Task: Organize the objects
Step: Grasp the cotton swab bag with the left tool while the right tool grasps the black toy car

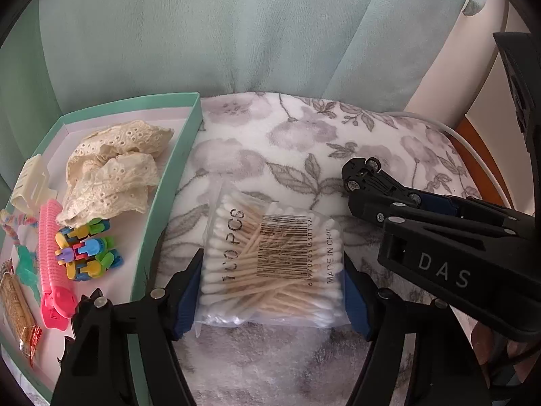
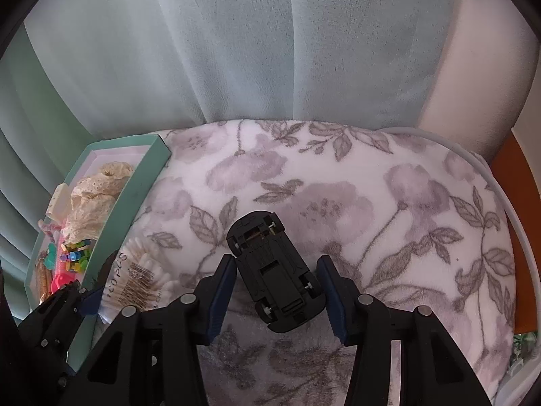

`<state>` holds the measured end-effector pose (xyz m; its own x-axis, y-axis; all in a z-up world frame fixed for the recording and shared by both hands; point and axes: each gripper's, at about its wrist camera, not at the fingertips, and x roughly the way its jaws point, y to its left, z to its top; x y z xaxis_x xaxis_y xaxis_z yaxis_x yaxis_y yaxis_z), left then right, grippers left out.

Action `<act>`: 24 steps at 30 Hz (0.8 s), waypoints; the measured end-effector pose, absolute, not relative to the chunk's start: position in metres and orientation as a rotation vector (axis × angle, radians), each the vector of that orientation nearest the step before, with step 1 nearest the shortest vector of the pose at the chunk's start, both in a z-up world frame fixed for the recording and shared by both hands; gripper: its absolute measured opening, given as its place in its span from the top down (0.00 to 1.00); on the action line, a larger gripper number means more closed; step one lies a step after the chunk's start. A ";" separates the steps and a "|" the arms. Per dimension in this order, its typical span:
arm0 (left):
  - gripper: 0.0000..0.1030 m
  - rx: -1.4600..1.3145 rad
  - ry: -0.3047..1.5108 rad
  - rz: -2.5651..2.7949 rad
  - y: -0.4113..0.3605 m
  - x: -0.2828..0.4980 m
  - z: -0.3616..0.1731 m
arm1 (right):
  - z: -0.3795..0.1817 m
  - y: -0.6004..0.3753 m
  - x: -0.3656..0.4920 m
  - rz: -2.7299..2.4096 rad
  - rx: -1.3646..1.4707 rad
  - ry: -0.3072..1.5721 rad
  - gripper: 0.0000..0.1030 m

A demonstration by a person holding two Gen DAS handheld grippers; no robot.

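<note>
— Between the left gripper's point(image 1: 272, 291) blue pads, what lies there?
— A bag of cotton swabs point(image 1: 270, 264) on the flowered blanket point(image 1: 257, 155); the pads sit at its two sides, spread wide, touching or nearly so.
— And the right gripper point(image 2: 274, 291)?
— Apart as well, with a black toy car point(image 2: 274, 270) lying upside down between its pads, wheels up.
— Beyond them?
— Left of the swabs, a green box point(image 1: 162, 203) holds lace point(image 1: 115, 169), a pink clip point(image 1: 54, 257) and coloured blocks point(image 1: 88, 250).
</note>
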<state>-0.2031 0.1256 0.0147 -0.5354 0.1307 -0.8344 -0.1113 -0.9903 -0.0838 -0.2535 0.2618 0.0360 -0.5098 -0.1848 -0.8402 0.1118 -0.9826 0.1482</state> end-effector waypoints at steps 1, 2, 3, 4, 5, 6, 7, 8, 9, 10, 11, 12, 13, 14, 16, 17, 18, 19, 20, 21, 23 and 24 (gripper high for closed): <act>0.29 -1.434 -0.025 2.638 0.126 -0.203 0.014 | 0.037 0.262 -0.252 -2.590 1.457 -0.113 0.50; 0.29 -1.431 -0.020 2.638 0.126 -0.203 0.014 | 0.037 0.264 -0.250 -2.593 1.460 -0.114 0.50; 0.29 -1.429 -0.016 2.637 0.126 -0.202 0.013 | 0.038 0.265 -0.249 -2.595 1.465 -0.116 0.50; 0.29 -1.432 -0.019 2.637 0.127 -0.202 0.013 | 0.038 0.266 -0.247 -2.597 1.470 -0.119 0.50; 0.30 -1.433 -0.019 2.635 0.126 -0.202 0.013 | 0.038 0.268 -0.245 -2.599 1.475 -0.125 0.50; 0.30 -1.433 -0.018 2.634 0.126 -0.202 0.013 | 0.039 0.269 -0.244 -2.600 1.479 -0.130 0.50; 0.30 -1.432 -0.015 2.634 0.126 -0.201 0.013 | 0.040 0.270 -0.241 -2.604 1.482 -0.134 0.50; 0.30 -1.431 -0.007 2.635 0.127 -0.201 0.013 | 0.040 0.271 -0.239 -2.606 1.487 -0.138 0.50; 0.30 -1.429 0.002 2.636 0.127 -0.200 0.012 | 0.041 0.273 -0.237 -2.607 1.492 -0.143 0.50; 0.30 -1.429 0.007 2.635 0.127 -0.200 0.012 | 0.041 0.274 -0.235 -2.611 1.497 -0.148 0.50; 0.30 -1.430 0.007 2.633 0.127 -0.200 0.012 | 0.042 0.275 -0.232 -2.612 1.504 -0.153 0.50; 0.30 -1.431 0.005 2.631 0.127 -0.201 0.012 | 0.042 0.276 -0.229 -2.613 1.511 -0.159 0.50; 0.30 -1.434 0.007 2.629 0.127 -0.201 0.012 | 0.042 0.276 -0.226 -2.613 1.518 -0.163 0.50; 0.30 -1.440 0.007 2.625 0.127 -0.201 0.012 | 0.042 0.277 -0.222 -2.612 1.525 -0.165 0.51; 0.30 -1.450 -0.001 2.617 0.126 -0.200 0.012 | 0.042 0.278 -0.214 -2.609 1.534 -0.173 0.56; 0.30 -1.452 0.012 2.614 0.127 -0.199 0.012 | 0.043 0.279 -0.211 -2.609 1.539 -0.187 0.56; 0.30 -1.451 0.017 2.613 0.127 -0.198 0.012 | 0.043 0.280 -0.208 -2.612 1.545 -0.198 0.56; 0.30 -1.452 0.022 2.610 0.127 -0.196 0.012 | 0.043 0.281 -0.205 -2.613 1.552 -0.208 0.56; 0.30 -1.454 0.023 2.606 0.126 -0.195 0.012 | 0.043 0.282 -0.202 -2.612 1.557 -0.218 0.56; 0.30 -1.455 0.020 2.601 0.125 -0.193 0.012 | 0.043 0.283 -0.200 -2.611 1.562 -0.222 0.58; 0.31 -1.461 0.011 2.590 0.124 -0.190 0.013 | 0.042 0.284 -0.197 -2.614 1.572 -0.219 0.60; 0.31 -1.463 0.015 2.585 0.125 -0.189 0.013 | 0.041 0.284 -0.195 -2.613 1.575 -0.219 0.61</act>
